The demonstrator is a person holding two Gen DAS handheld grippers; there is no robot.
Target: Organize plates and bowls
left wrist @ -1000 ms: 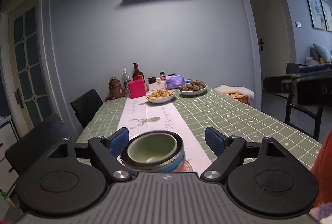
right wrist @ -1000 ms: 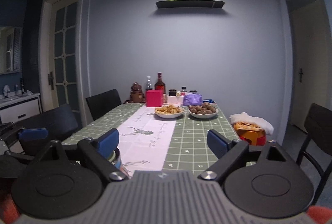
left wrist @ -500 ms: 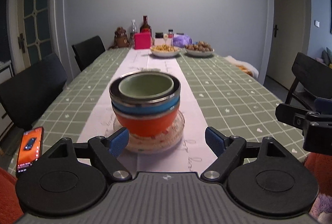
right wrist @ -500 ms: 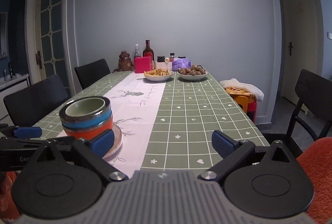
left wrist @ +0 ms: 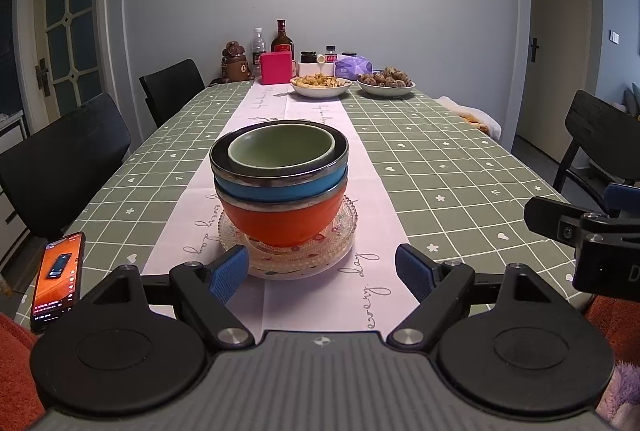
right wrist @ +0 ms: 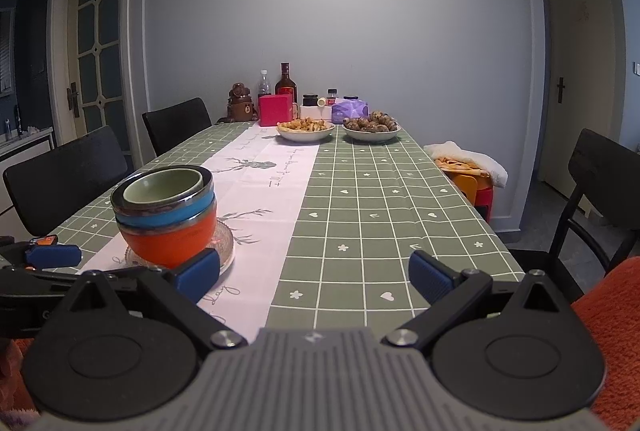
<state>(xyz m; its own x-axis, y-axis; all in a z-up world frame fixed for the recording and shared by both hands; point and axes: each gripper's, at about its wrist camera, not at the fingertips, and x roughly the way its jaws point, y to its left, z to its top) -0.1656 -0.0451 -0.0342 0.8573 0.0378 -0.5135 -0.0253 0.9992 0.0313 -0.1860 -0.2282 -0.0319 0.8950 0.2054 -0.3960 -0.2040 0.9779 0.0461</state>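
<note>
A stack of bowls stands on a clear glass plate [left wrist: 340, 231] on the white runner: an orange bowl [left wrist: 280, 221] at the bottom, a blue bowl [left wrist: 280, 189] in it, a small green bowl [left wrist: 280, 147] on top. In the right wrist view the same orange bowl [right wrist: 172, 239] is at the left. My left gripper [left wrist: 322, 273] is open just in front of the stack, its blue pads [left wrist: 228, 273] apart and off the plate. My right gripper [right wrist: 314, 277] is open over bare tablecloth, right of the stack, with nothing between its fingers.
A phone [left wrist: 58, 277] with a lit screen lies at the table's near left edge. Two white dishes of food [left wrist: 320, 85] and bottles [left wrist: 282, 39] stand at the far end. Black chairs [left wrist: 64, 159] line the left side, another chair [right wrist: 600, 183] the right.
Both grippers have sunk and tipped down, so the whole bowl stack and its plate now show. The phone has come into view at the left.
</note>
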